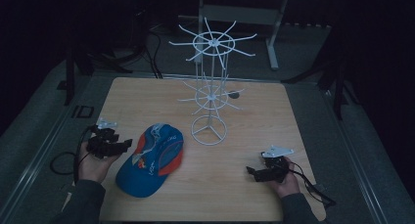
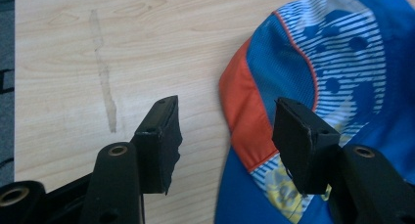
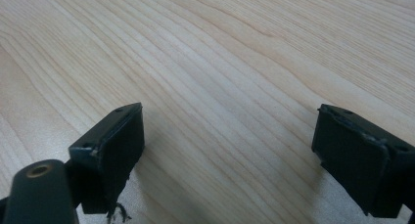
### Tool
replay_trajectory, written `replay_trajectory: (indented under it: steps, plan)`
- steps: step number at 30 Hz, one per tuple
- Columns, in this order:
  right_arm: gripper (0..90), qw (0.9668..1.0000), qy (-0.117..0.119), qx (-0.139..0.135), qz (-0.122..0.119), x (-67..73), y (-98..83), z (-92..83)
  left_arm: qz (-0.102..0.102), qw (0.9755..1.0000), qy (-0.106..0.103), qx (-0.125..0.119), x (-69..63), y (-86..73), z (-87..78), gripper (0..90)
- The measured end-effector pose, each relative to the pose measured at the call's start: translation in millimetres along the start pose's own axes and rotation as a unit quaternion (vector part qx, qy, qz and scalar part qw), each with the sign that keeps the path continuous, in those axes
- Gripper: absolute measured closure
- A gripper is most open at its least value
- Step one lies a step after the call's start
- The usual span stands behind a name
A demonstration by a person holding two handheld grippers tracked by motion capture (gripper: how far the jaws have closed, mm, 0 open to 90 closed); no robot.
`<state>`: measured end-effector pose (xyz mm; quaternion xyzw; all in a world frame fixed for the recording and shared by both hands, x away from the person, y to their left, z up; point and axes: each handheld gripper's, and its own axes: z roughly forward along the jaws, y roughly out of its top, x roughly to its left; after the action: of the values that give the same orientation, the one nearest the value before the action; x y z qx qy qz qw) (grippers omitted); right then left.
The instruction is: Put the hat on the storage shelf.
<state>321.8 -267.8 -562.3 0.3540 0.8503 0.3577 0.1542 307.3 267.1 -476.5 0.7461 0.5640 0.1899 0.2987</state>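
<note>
Bench: my work surface is a pale wooden bench (image 1: 254, 185) with fine grain; a faint darker streak (image 2: 105, 94) runs down it in the left gripper view.
Room: dim and dark all round, with grey floor beside the bench, black cables behind it and a light table frame (image 1: 244, 13) at the back.
Cap: a blue cap (image 1: 151, 160) with an orange panel and white stripes lies on the near left part of the bench, just beside my left gripper.
Rack: a white wire rack (image 1: 210, 87) with two rings of hooks stands on a round foot near the middle of the bench, behind the cap and apart from it.
Left gripper: my left gripper (image 2: 225, 141) hangs above the cap's orange edge, its fingers apart and pressing on nothing; one finger is over bare wood, the other over the cap.
Right gripper: my right gripper (image 3: 227, 155) sits low over bare wood at the near right, well apart from the cap, its fingers wide apart with nothing between them.
Cut off: the cap's far side runs out of the left gripper view.
Hard to make out: a small dark thing (image 1: 234, 94) hangs on the rack's lower ring; I cannot tell what it is. The cap's print is too dim to read from above.
</note>
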Motion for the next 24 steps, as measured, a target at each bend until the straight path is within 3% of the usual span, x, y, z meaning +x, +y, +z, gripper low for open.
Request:
replay_trajectory:
  steps: [8,24]
  plan:
    - [11.9,1.0,0.0,0.0,0.0,0.0,0.0,0.0,0.019,0.9997,-0.012,-0.001,-13.6,12.1,-1.1,44.4]
    - [12.0,1.0,0.0,0.0,0.0,-0.1,0.0,0.0,0.039,0.9987,-0.033,0.002,-35.5,29.8,-0.5,43.5]
